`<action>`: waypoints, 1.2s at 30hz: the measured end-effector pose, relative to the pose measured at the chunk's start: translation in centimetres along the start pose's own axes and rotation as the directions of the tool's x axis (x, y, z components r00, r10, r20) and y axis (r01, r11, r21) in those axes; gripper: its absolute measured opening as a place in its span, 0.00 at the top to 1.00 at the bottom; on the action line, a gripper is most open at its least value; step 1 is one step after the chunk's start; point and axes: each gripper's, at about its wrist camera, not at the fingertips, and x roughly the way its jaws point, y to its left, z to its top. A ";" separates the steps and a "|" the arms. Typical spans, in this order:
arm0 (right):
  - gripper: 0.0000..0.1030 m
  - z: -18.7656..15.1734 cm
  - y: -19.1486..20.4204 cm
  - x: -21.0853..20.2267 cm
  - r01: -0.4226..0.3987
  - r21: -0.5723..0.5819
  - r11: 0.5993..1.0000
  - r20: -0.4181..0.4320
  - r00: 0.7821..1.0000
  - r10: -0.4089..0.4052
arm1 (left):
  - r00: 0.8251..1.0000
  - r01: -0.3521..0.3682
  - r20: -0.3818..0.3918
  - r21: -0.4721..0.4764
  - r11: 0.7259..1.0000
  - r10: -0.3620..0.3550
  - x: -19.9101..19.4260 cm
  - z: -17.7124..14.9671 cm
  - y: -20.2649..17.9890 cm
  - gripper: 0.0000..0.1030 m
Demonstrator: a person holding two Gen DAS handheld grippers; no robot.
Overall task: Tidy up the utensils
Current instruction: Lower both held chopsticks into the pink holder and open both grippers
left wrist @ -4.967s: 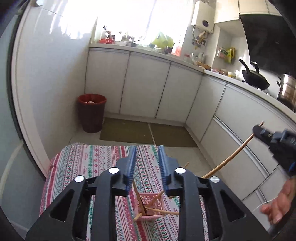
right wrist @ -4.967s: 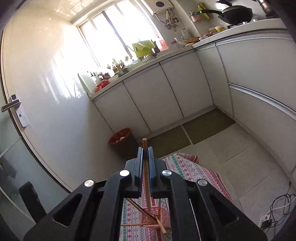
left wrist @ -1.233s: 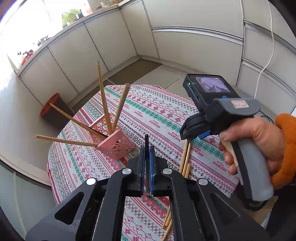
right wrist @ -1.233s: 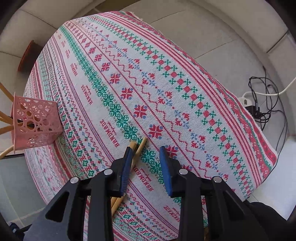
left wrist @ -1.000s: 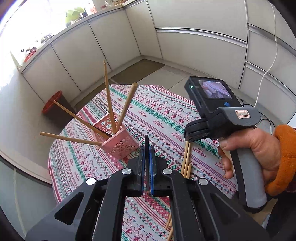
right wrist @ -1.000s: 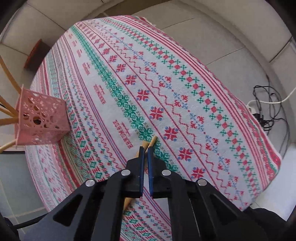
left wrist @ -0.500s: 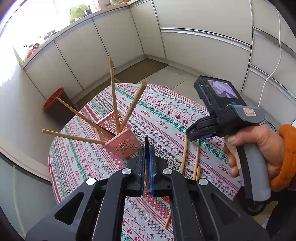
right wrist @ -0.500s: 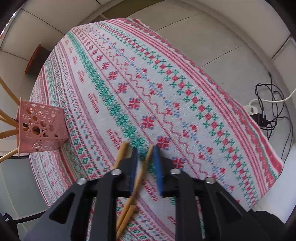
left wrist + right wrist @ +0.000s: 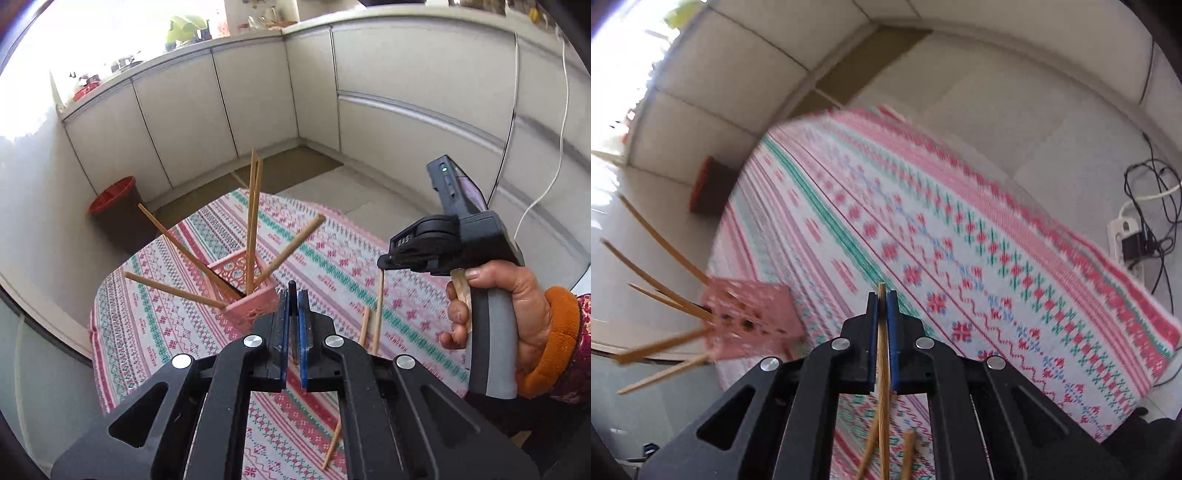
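Observation:
A pink perforated basket (image 9: 248, 295) stands on the patterned tablecloth (image 9: 332, 266) and holds several wooden chopsticks (image 9: 252, 225) that fan out. It also shows, blurred, in the right wrist view (image 9: 750, 321). My left gripper (image 9: 292, 295) is shut on a thin dark stick just right of the basket. My right gripper (image 9: 882, 299) is shut on a wooden chopstick (image 9: 883, 387) and holds it above the cloth; in the left wrist view this chopstick (image 9: 378, 310) hangs down from it. Loose chopsticks (image 9: 364, 326) lie on the cloth below.
White cabinets (image 9: 406, 110) run around the room. A red bin (image 9: 114, 206) stands on the floor beyond the table. A power strip with cables (image 9: 1130, 236) lies on the floor to the right. Another chopstick (image 9: 332, 445) lies near the table's front.
My right gripper has shut on one chopstick and lifted it off the cloth, tilting upward. My left gripper has stayed shut and risen slightly.

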 end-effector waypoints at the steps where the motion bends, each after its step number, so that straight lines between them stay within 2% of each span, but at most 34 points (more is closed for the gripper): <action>1: 0.95 0.3 0.3 -1.0 -0.010 -0.014 1.000 0.022 1.000 0.011 | 1.000 0.011 0.014 -0.014 1.000 -0.011 -0.4 0.2 0.3 0.97; 7: 0.95 1.7 2.3 -7.7 0.001 -0.118 0.993 0.145 0.989 0.017 | 0.993 0.090 0.084 -0.082 0.993 -0.083 -2.6 1.4 1.5 0.97; 12: 0.95 3.0 3.8 -13.9 -0.041 -0.179 0.983 0.280 0.956 0.091 | 0.984 0.106 0.152 -0.093 0.990 -0.091 -4.6 2.7 1.7 0.97; 17: 0.95 4.1 6.7 -19.8 -0.061 -0.251 0.966 0.443 0.880 0.171 | 0.966 0.111 0.246 -0.139 0.984 -0.075 -7.3 4.4 3.2 0.97; 20: 0.95 5.0 7.8 -23.1 -0.140 -0.274 0.952 0.504 0.822 0.266 | 0.951 0.103 0.308 -0.197 0.975 -0.038 -8.7 5.9 4.7 0.97; 23: 0.95 5.6 8.4 -25.1 -0.228 -0.282 0.932 0.523 0.778 0.348 | 0.940 0.060 0.340 -0.266 0.962 0.035 -9.4 7.2 6.1 0.97; 27: 0.95 5.8 10.1 -25.5 -0.299 -0.299 0.906 0.511 0.752 0.417 | 0.935 0.016 0.340 -0.320 0.947 0.100 -8.6 8.3 7.3 0.96; 31: 0.95 5.5 11.9 -25.3 -0.317 -0.332 0.888 0.503 0.737 0.451 | 0.940 -0.008 0.316 -0.356 0.934 0.129 -6.3 8.4 8.4 0.96; 33: 0.95 5.2 12.6 -25.0 -0.327 -0.340 0.882 0.493 0.737 0.463 | 0.936 -0.040 0.311 -0.367 0.929 0.163 -5.0 8.3 8.7 0.96; 36: 0.95 4.9 13.5 -24.0 -0.326 -0.354 0.876 0.470 0.748 0.469 | 0.946 -0.064 0.275 -0.367 0.928 0.174 -3.4 8.0 8.9 0.96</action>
